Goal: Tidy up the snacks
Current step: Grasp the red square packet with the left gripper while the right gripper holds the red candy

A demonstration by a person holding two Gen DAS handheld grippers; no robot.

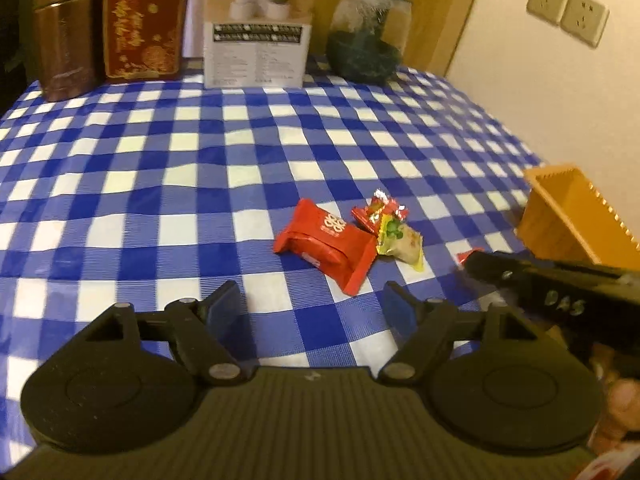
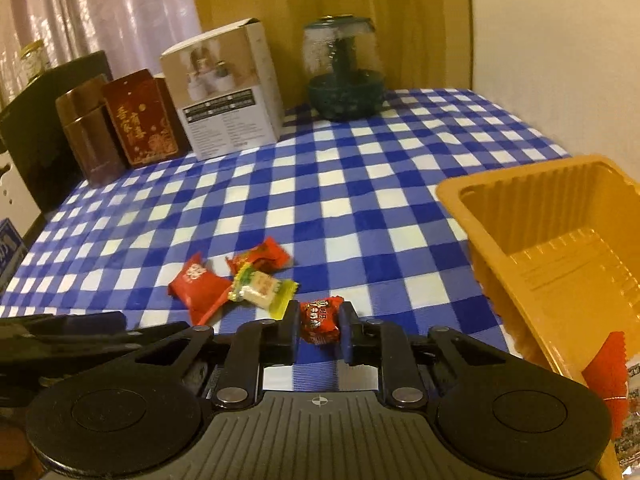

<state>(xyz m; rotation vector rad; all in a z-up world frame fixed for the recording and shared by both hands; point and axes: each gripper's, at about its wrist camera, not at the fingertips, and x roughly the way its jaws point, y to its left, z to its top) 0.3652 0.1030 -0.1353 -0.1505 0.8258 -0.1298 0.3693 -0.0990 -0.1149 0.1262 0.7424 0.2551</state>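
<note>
My right gripper (image 2: 319,330) is shut on a small red candy (image 2: 319,320), just above the checked cloth. It shows in the left wrist view (image 1: 472,260) as a black arm at right. A large red snack packet (image 1: 326,238) (image 2: 196,286), a yellow-green candy (image 1: 400,242) (image 2: 262,288) and a red foil candy (image 1: 378,208) (image 2: 260,258) lie together on the cloth. An orange plastic tray (image 2: 560,256) (image 1: 568,220) stands at right, with packets by its near corner. My left gripper (image 1: 316,306) is open and empty, short of the packets.
Along the back stand a brown tin (image 1: 66,36), a red tin (image 1: 142,26), a white carton (image 1: 258,50) and a green glass jar (image 1: 366,36). The blue-white checked table (image 1: 160,180) meets a wall at right. A black case (image 2: 44,128) stands at far left.
</note>
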